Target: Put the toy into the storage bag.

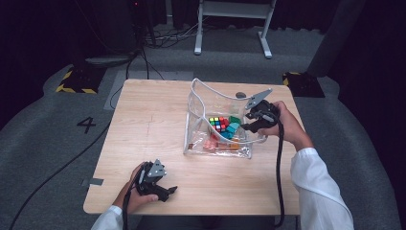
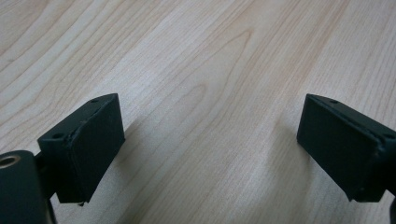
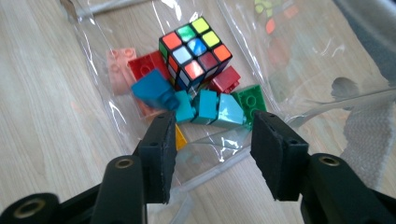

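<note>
Right tool: jaws parted, nothing between the pads, poised at the mouth of the clear plastic bag. Just beyond its tips lie teal bricks, with a puzzle cube and red, pink and green bricks behind, all inside the bag. Left tool: jaws wide apart, empty, resting over the bare wooden surface near its front edge.

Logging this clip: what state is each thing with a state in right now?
Clear bag: mouth open, standing on the table.
Puzzle cube: scrambled, inside the bag.
Teal bricks: loose in the bag.
Right gripper: open, nothing gripped, at the bag's mouth.
Left gripper: open, empty, over bare wood.
</note>
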Available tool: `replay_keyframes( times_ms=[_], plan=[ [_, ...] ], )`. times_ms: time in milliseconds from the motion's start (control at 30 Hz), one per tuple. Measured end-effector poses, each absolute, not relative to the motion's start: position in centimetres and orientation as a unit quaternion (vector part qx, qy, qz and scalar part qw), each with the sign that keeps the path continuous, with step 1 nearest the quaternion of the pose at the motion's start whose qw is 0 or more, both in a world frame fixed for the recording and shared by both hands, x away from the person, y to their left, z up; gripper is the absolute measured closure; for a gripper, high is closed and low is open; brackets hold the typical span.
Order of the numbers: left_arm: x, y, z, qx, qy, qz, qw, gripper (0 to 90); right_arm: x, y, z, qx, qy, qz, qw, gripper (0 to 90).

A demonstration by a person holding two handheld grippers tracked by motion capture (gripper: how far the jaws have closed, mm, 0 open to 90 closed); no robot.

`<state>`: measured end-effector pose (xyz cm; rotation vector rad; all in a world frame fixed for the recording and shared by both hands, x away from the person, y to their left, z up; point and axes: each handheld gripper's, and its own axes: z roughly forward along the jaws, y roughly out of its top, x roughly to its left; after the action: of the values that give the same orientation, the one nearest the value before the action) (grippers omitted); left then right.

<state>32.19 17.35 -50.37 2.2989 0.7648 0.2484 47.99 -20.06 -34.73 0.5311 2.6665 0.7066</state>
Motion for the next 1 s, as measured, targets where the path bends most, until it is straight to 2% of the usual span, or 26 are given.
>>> replay_keyframes(
  times_ms=[233, 467, 500, 633, 1000],
  plan=[
    [32.2, 17.4, -50.4, 0.886, 0.295, 0.096, 0.345, 7.6, 47.3, -20.8, -34.2, 0.194, 0.92, 0.288, 0.179, 44.5],
    [32.2, 17.4, -50.4, 0.886, 0.295, 0.095, 0.345, 7.6, 46.5, -21.2, -33.6, 0.223, 0.895, 0.328, 0.206, 34.3],
    [32.2, 17.4, -50.4, 0.886, 0.295, 0.095, 0.345, 7.6, 46.1, -21.3, -33.3, 0.24, 0.885, 0.338, 0.213, 29.4],
    [32.2, 17.4, -50.4, 0.886, 0.295, 0.095, 0.345, 7.6, 45.8, -21.9, -33.0, 0.255, 0.874, 0.348, 0.225, 25.3],
    [32.2, 17.4, -50.4, 0.886, 0.294, 0.097, 0.345, 7.5, 44.7, -23.4, -32.0, 0.283, 0.849, 0.364, 0.259, 21.3]
  ],
)
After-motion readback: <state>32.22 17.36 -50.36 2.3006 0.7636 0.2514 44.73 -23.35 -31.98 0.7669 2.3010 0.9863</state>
